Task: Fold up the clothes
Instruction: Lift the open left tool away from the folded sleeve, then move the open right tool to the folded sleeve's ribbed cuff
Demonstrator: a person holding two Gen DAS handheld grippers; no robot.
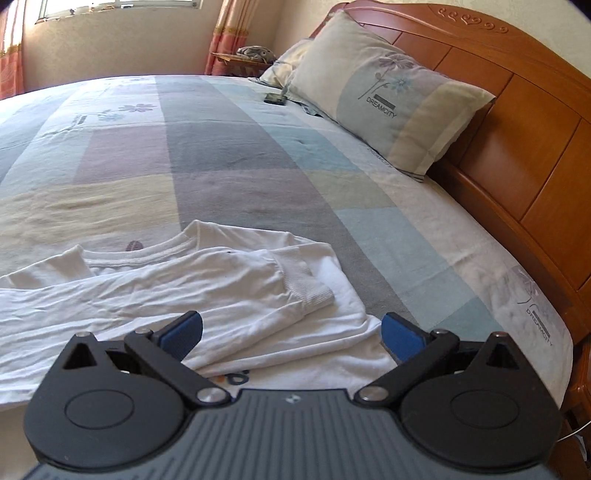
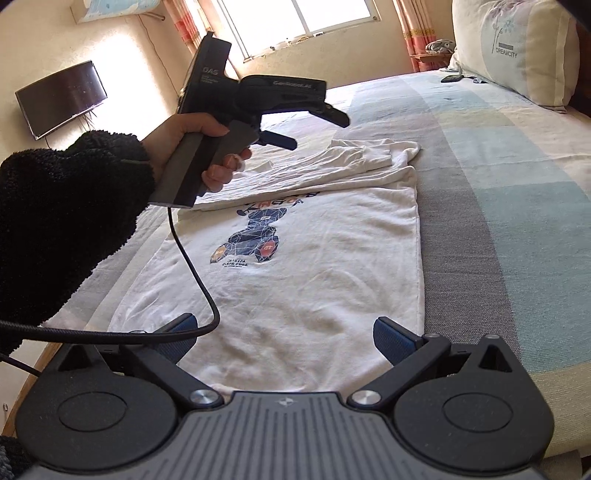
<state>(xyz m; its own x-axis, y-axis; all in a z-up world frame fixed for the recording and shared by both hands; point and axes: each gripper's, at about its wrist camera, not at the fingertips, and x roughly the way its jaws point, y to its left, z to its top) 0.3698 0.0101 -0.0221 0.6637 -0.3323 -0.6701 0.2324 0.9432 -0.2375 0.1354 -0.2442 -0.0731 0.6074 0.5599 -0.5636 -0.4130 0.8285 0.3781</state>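
Sunny bedroom: big bed (image 1: 258, 155) with a patchwork sheet, wooden headboard (image 1: 517, 122), 2 pillows (image 1: 384, 99), bright window (image 2: 295, 22), orange curtains (image 2: 417, 40), wall TV (image 2: 61, 98).

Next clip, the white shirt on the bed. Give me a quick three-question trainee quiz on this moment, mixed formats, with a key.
1. True or false: the left gripper is clamped on the ribbed cuff.
2. Multiple choice: the white long-sleeved shirt lies A) crumpled in a heap, B) flat, print side up, with a sleeve folded across the chest, C) hanging off the headboard.
3. Fill in: the right gripper hangs open over the shirt's ____ end.

Key: 1 false, both jaws stand wide apart with nothing between them; 2 B; 3 hem.
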